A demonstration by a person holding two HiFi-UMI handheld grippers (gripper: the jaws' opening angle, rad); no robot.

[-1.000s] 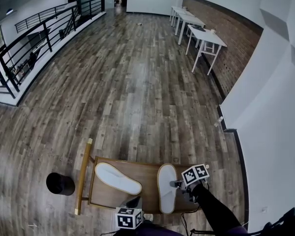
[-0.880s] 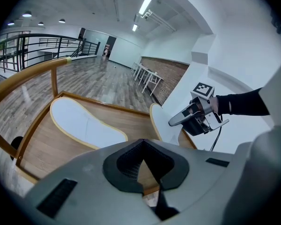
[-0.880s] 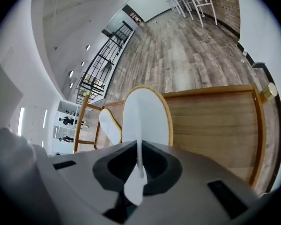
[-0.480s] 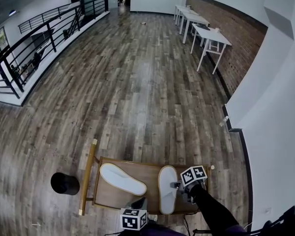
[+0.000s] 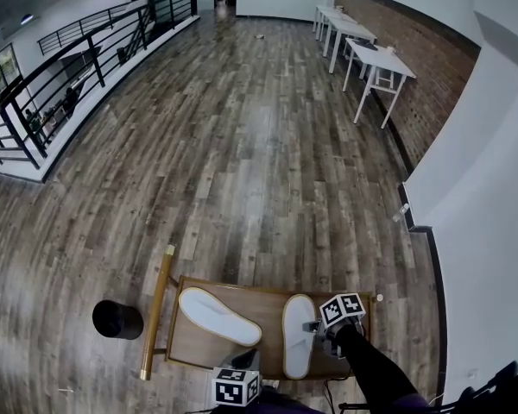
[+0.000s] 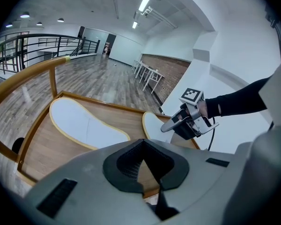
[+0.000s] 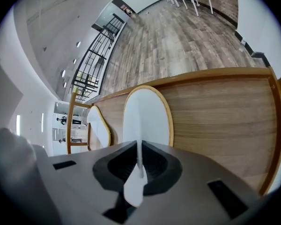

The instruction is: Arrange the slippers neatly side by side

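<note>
A rimmed wooden tray (image 5: 242, 285) on a plank floor (image 5: 242, 145) is seen from above. The right gripper (image 5: 316, 326) is clamped on the thin white edge of the right slipper (image 5: 298, 339), which points to twelve o'clock near the tray's three o'clock rim. The left slipper (image 5: 217, 316) lies apart from it, slanted toward ten o'clock, with bare wood left between them. The left gripper (image 5: 246, 358), jaws together and empty, is held at the six o'clock rim.

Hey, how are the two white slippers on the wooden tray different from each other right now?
The left slipper lies slanted across the tray, while the right slipper points straight away from the person. The left slipper lies free; the right slipper has a thin white part pinched in the right gripper. Both are white with tan edging and sit apart on the same tray.
</note>
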